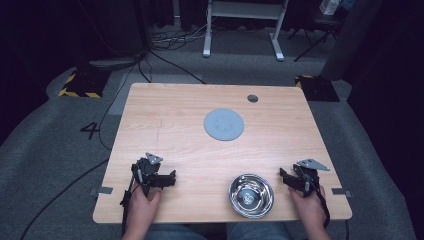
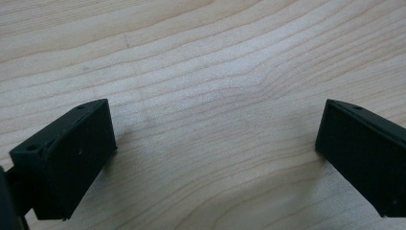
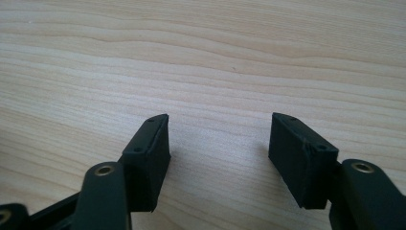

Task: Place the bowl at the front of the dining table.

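**Near the front edge: two grippers flank a steel bowl**

On the wooden tabletop, the steel bowl sits near the front edge, just beside the right gripper. The left gripper rests well apart. Both have jaws spread, holding nothing. A grey disc lies mid-table. Best approach, likely: pinch the bowl's rim squarely.
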`<state>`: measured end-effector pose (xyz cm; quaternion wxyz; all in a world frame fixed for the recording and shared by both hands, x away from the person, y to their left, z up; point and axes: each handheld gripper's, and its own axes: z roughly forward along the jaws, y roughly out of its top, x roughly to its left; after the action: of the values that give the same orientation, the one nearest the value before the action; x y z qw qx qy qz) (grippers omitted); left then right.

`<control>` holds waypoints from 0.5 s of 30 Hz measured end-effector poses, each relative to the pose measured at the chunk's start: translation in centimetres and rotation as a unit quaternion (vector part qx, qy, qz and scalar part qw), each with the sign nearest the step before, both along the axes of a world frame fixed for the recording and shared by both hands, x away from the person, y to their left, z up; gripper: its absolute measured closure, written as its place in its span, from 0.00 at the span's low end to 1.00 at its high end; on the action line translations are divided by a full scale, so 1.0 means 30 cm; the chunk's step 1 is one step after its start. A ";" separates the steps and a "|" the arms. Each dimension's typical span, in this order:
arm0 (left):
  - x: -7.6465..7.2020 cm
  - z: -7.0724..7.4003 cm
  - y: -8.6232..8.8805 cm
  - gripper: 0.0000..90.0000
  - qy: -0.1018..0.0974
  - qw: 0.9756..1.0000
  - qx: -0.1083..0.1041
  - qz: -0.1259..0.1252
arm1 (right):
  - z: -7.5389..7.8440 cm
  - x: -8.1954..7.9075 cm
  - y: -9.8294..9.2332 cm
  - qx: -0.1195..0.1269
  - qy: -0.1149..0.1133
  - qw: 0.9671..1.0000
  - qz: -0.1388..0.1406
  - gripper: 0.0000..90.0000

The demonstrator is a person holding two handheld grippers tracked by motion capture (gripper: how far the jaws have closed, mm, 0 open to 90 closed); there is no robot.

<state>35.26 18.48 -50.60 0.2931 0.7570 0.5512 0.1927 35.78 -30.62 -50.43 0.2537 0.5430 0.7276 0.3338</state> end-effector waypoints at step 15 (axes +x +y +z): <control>0.000 0.000 0.000 0.00 0.000 1.000 0.000 0.000 | 0.000 0.001 0.007 0.001 0.000 1.000 -0.010 0.44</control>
<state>35.26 18.48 -50.60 0.2931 0.7570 0.5512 0.1928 35.82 -30.41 -50.42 0.2566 0.5506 0.7219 0.3314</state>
